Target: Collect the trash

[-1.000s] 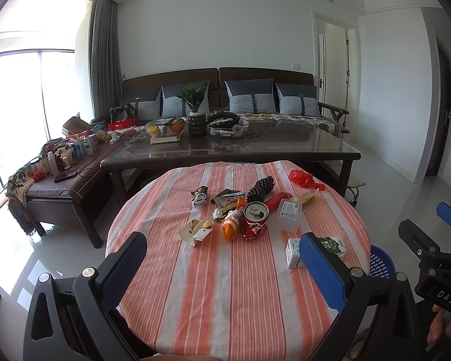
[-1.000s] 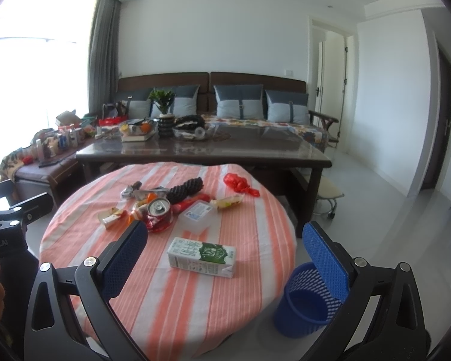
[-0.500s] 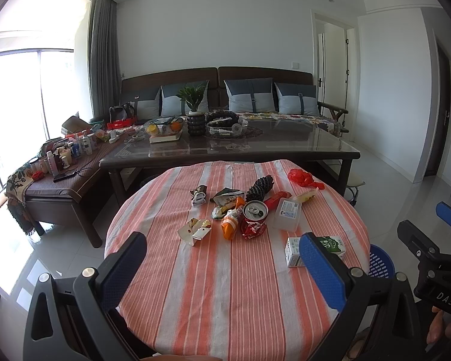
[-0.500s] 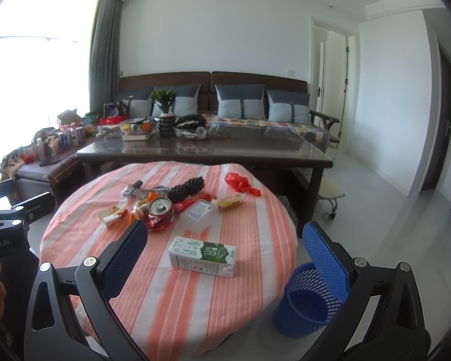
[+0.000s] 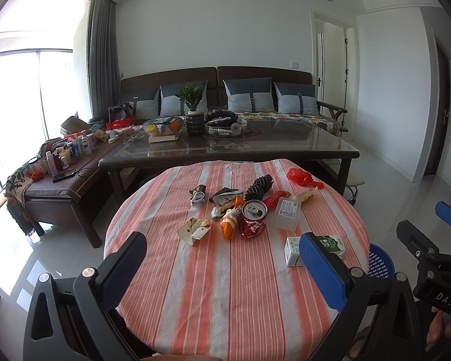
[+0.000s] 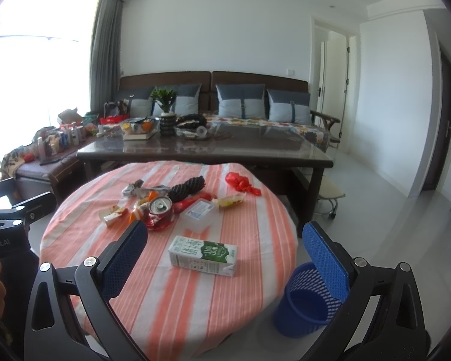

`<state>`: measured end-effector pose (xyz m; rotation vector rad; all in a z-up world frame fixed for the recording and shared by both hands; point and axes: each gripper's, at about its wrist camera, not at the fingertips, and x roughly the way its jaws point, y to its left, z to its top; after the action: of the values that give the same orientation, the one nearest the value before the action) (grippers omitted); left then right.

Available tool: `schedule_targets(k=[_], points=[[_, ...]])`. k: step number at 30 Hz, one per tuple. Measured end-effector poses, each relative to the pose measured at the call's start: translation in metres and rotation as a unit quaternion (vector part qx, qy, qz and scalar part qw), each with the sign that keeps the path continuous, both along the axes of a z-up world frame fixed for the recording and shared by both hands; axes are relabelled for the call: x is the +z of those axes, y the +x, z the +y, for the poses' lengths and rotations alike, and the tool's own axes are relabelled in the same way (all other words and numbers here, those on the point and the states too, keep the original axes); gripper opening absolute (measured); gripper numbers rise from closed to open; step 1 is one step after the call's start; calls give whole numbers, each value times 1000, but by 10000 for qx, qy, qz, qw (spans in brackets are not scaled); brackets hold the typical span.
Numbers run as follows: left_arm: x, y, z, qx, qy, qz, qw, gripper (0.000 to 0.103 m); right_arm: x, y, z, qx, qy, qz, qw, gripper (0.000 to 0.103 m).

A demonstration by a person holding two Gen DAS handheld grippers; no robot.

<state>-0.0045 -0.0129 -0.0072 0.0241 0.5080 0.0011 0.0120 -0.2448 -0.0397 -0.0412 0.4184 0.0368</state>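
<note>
Trash lies on a round table with an orange-striped cloth [image 5: 225, 300]: a crushed red can [image 5: 253, 216], an orange wrapper [image 5: 230, 222], a clear plastic box [image 5: 287, 213], a pine cone [image 5: 258, 183], a red plastic bag [image 5: 302, 177] and a torn small carton [image 5: 194, 230]. A green-and-white milk carton [image 6: 203, 254] lies nearest, between the fingers of my open right gripper [image 6: 225, 258] but farther off. My left gripper [image 5: 222, 267] is open and empty above the table's near side. A blue mesh bin [image 6: 306, 303] stands on the floor right of the table.
Behind the round table stands a long dark coffee table [image 5: 231, 150] with a plant, fruit bowl and tray. A sofa with grey cushions [image 5: 249, 99] lines the back wall. A cluttered bench [image 5: 60, 162] is at the left. Tiled floor lies open to the right.
Both grippers have eased slightly forward toward the table; the milk carton sits a little closer in the right wrist view. Both stay open and empty.
</note>
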Motion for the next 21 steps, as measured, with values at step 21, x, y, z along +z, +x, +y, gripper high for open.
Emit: schedule_targets(k=[21], points=[[-5, 0, -1, 8, -11, 89, 10000, 103, -1, 1, -8, -13, 24, 41, 10000, 103]])
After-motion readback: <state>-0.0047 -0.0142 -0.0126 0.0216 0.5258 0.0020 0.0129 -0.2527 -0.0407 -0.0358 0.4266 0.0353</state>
